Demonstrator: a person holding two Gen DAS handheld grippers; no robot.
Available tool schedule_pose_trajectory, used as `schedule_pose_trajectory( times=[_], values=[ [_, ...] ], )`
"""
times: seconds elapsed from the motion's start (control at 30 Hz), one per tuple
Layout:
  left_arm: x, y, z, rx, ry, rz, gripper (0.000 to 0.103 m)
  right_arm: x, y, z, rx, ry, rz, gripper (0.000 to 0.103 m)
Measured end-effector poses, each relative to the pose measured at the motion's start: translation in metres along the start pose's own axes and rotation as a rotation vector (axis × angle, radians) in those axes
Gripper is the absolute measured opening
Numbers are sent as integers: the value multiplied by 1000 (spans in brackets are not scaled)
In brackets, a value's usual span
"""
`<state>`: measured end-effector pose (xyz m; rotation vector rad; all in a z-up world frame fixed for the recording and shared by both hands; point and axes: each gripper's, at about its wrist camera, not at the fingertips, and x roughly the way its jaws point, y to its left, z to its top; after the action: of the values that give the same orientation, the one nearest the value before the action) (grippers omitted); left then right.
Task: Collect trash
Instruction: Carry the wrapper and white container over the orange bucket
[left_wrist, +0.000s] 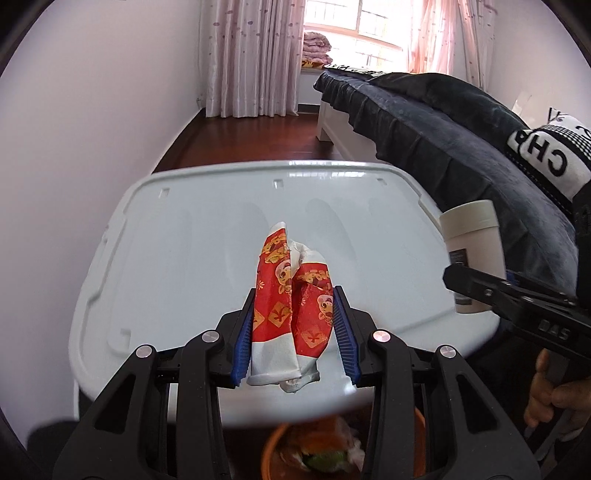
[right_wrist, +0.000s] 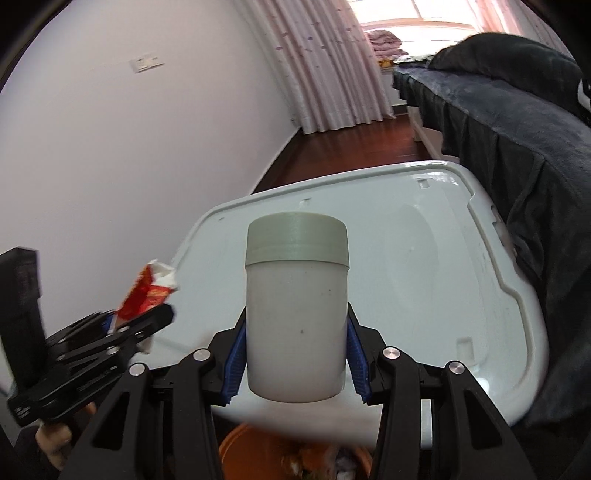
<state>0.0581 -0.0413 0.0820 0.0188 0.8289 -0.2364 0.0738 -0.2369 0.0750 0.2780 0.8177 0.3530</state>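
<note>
The left hand-held gripper (left_wrist: 293, 325), clamped on a crumpled red wrapper (left_wrist: 291, 295), and the right hand-held gripper (right_wrist: 295, 354), clamped on an upright white jar (right_wrist: 295, 314), both hang just beyond the orange trash bin (left_wrist: 269, 454) below them.

We're looking at our left gripper (left_wrist: 293, 328): black angular arms, round silver screws, ribbed blue pads (left_wrist: 243, 339). Our right gripper (right_wrist: 295, 354) matches it, white lettering along its black side.
</note>
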Motion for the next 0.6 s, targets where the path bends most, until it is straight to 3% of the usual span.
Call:
schedule_pose_trajectory(
  times=[0.2,0.33,0.47,0.6],
  values=[
    [-39,-13,-41,46,-22,0,38,-45,28,-37,-107,9,44,46],
    [-51,-18,-65,77,24,-16,39,-61,39,-63,-144,37,72,46],
    [-45,-21,-93,112,110,-30,39,-61,44,-84,-193,85,56,46],
    [-21,-21,-118,91,233,-57,39,-46,42,-116,-192,195,55,46]
  ],
)
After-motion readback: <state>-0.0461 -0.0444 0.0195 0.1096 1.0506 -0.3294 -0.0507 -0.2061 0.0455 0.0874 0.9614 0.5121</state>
